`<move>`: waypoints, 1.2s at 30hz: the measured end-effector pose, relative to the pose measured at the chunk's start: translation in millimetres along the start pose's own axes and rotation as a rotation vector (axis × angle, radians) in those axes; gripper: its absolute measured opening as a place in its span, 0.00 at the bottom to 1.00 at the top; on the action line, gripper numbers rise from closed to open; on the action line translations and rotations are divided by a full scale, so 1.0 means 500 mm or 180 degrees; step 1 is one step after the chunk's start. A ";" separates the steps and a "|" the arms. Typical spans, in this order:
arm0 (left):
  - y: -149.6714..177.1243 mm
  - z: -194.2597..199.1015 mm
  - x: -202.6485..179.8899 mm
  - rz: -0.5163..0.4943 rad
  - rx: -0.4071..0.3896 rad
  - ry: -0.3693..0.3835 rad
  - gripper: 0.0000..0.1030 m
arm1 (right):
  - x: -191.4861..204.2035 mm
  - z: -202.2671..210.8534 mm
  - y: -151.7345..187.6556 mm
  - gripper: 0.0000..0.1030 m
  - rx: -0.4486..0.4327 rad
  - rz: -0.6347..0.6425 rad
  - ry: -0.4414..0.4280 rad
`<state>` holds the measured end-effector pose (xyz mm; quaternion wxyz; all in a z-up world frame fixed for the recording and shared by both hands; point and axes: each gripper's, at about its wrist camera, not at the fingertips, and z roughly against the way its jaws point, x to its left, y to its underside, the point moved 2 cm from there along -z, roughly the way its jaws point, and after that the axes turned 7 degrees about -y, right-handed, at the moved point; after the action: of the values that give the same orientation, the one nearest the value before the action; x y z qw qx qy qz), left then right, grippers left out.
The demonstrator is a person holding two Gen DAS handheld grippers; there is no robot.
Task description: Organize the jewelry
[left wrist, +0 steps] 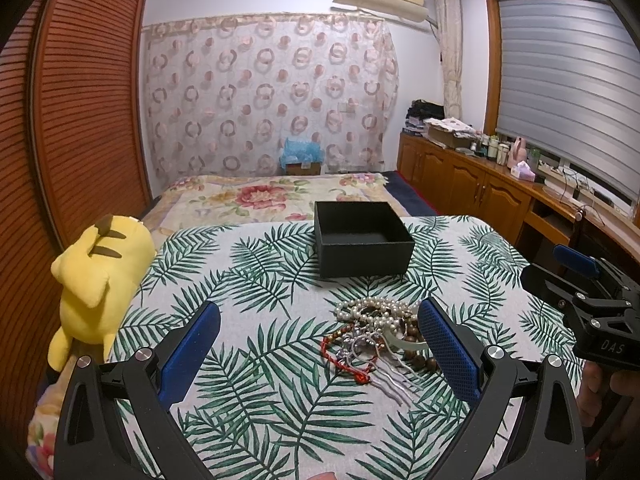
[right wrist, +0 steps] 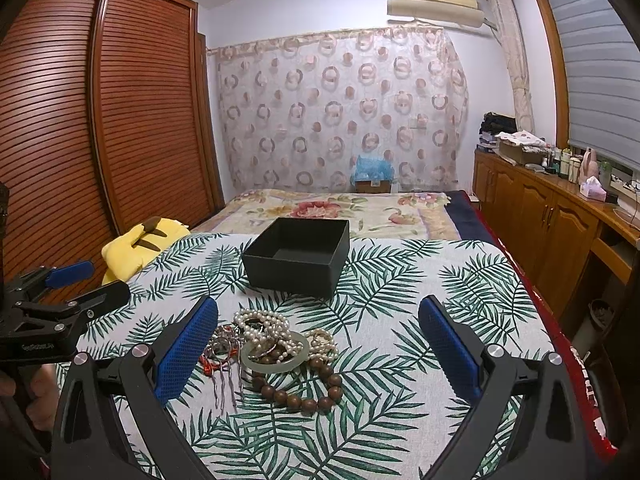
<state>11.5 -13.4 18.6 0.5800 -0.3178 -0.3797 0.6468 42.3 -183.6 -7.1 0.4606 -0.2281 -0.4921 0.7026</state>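
So your left gripper (left wrist: 320, 332) and right gripper (right wrist: 318, 328) both hang wide open over the leaf-print cloth (right wrist: 400, 280), gripping nothing. Tangled jewelry pile (right wrist: 276, 348) of white pearl strands, pale green bangle (right wrist: 275, 364), brown wooden bead bracelet (right wrist: 304, 394) sits between them, just short of the open black square box (right wrist: 296, 260).

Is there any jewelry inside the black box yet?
No, the black box looks empty inside, and the jewelry pile lies on the leaf-print cloth in front of it.
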 end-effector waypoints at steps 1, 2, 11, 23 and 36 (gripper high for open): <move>0.000 -0.002 -0.001 0.0004 0.0015 0.0000 0.93 | -0.006 -0.005 -0.003 0.98 0.0010 -0.0002 -0.0003; -0.002 -0.002 -0.001 0.0008 0.0027 0.0000 0.93 | -0.004 -0.007 -0.005 0.98 0.0020 -0.0005 -0.0005; 0.031 -0.044 0.019 0.0046 0.0167 0.0030 0.93 | -0.010 -0.031 0.029 0.98 0.0108 -0.0017 -0.0029; 0.088 -0.107 0.011 -0.0096 0.0480 0.0259 0.93 | -0.024 -0.061 0.077 0.92 0.0370 0.0033 -0.0182; 0.109 -0.189 -0.035 -0.0277 0.0877 0.0632 0.60 | -0.065 -0.102 0.135 0.92 0.0766 0.0079 -0.0159</move>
<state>66.6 -21.3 -76.8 0.6802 -0.2809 -0.2417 0.6324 68.7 -193.5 -93.1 0.4635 -0.1596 -0.4126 0.7678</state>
